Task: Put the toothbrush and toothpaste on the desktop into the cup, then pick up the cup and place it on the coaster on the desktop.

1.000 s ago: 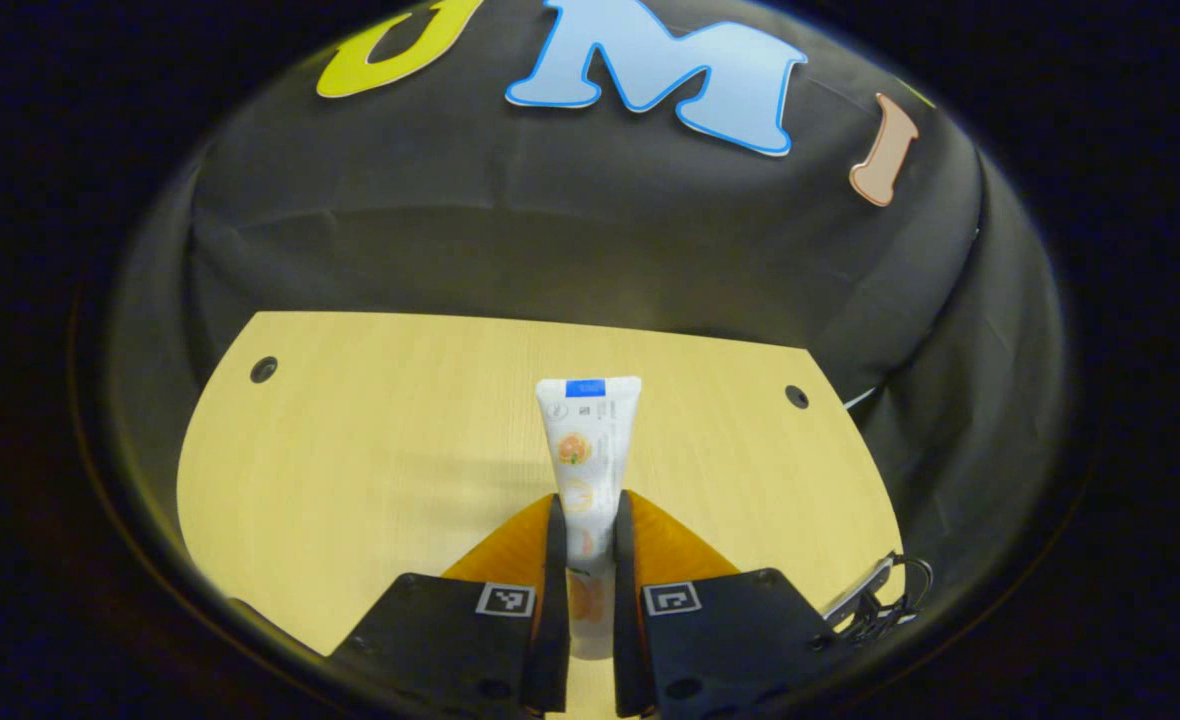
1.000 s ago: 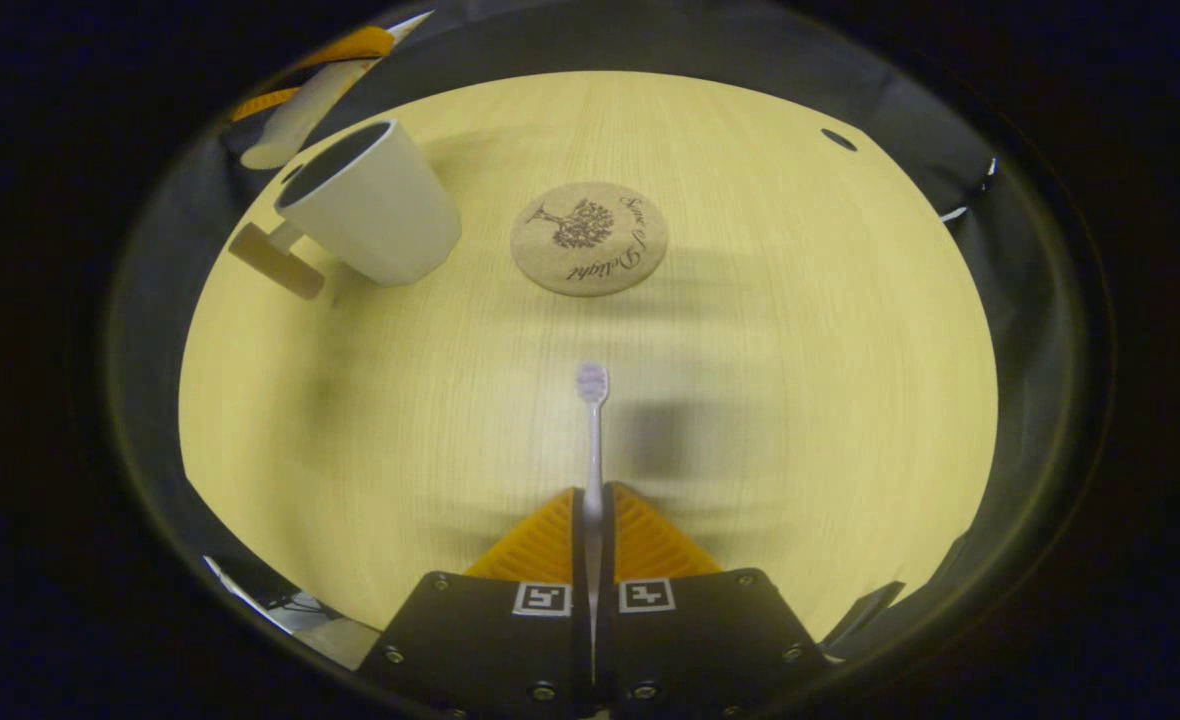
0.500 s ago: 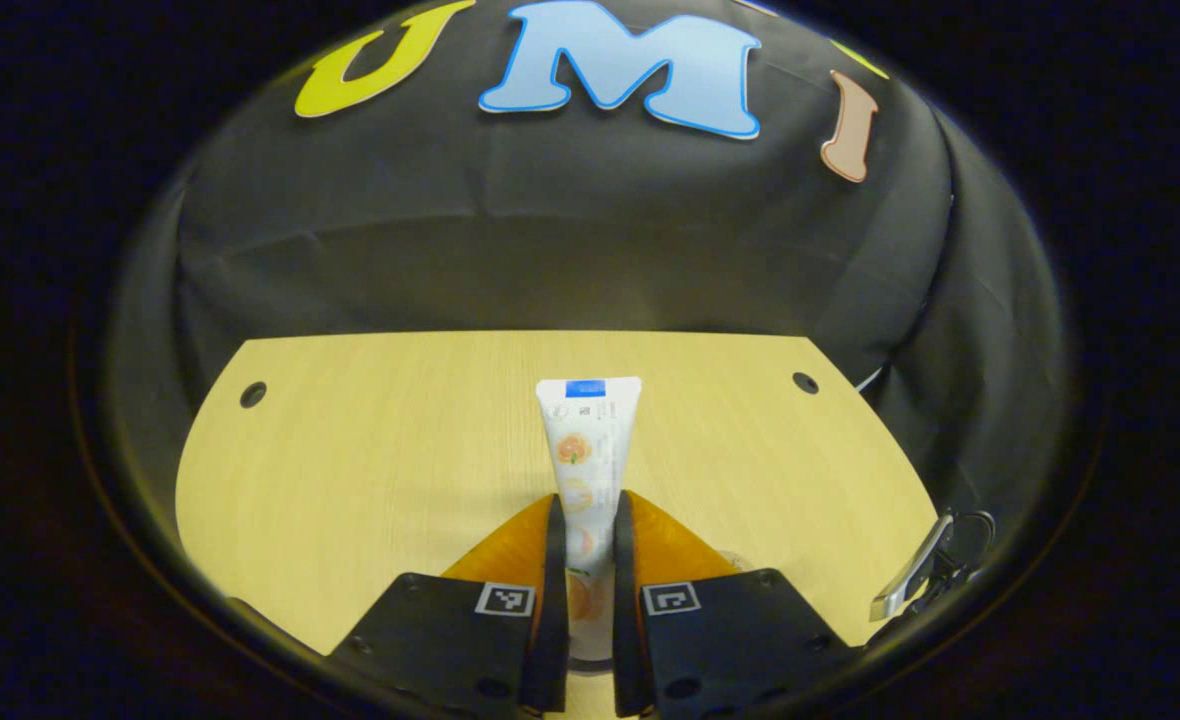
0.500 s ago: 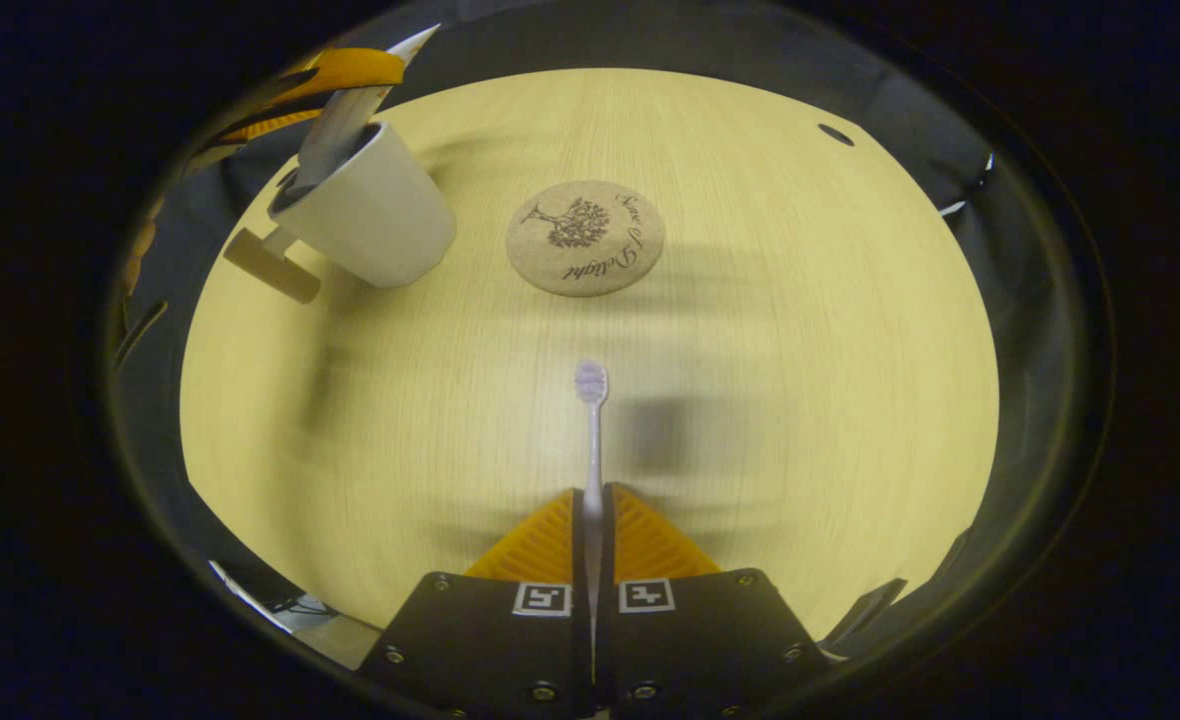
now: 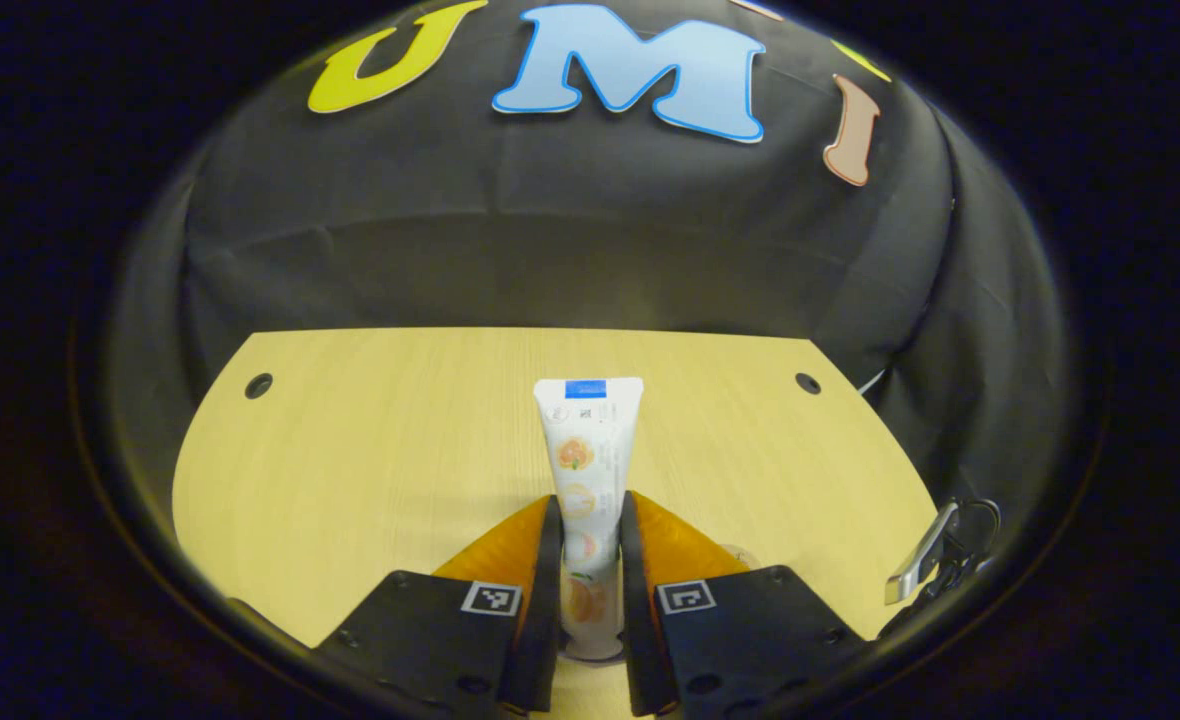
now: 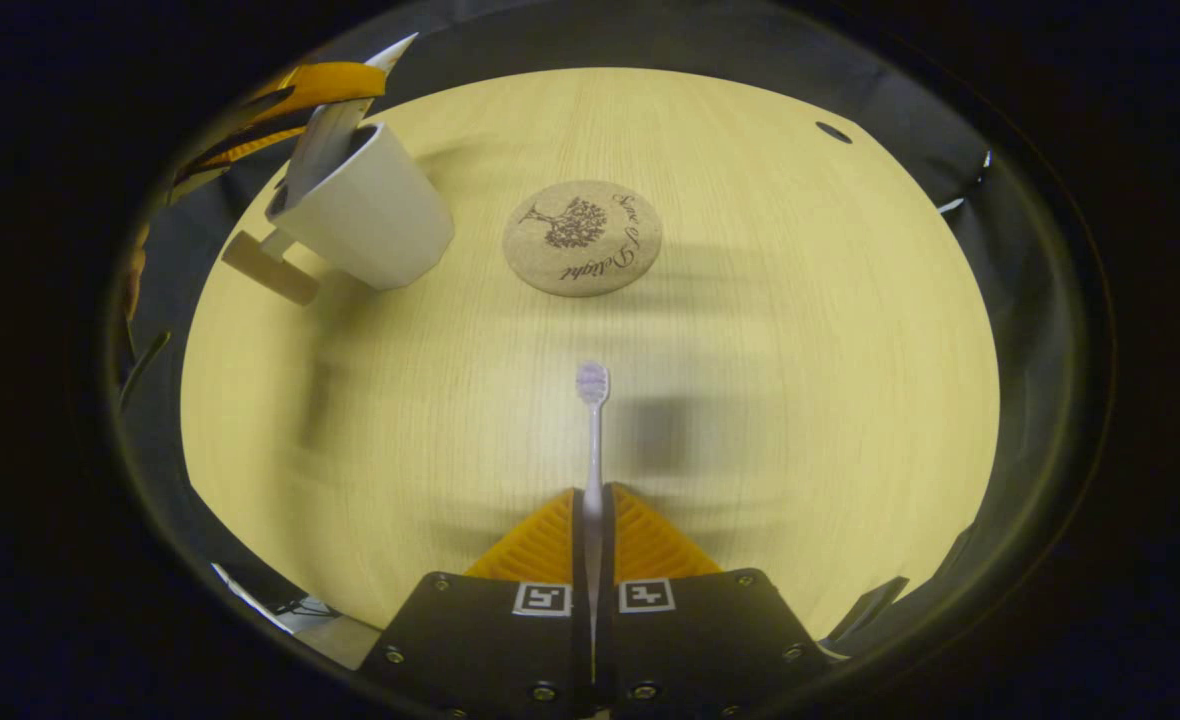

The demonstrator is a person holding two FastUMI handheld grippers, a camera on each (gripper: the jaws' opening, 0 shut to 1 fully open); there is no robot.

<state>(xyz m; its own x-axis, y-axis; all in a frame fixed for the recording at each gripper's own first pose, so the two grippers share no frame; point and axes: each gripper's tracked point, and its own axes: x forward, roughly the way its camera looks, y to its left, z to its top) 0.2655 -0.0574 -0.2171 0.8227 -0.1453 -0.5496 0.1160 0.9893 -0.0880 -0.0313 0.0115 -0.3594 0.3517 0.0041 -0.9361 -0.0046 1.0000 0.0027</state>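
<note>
In the right gripper view the white cup (image 6: 370,215) stands just left of the cork coaster (image 6: 582,238) — the toothpaste tube (image 5: 587,470), clamped by the left gripper (image 5: 588,520), dips into it. Nearer than the coaster, the right gripper (image 6: 593,510) pinches the toothbrush (image 6: 592,430) above the desktop (image 6: 800,350).

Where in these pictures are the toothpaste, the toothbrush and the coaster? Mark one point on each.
toothpaste (image 5: 590,450): left gripper view, on the printed body of the tube.
toothbrush (image 6: 592,382): right gripper view, on the bristle head.
coaster (image 6: 582,238): right gripper view, on the middle of its top face.
</note>
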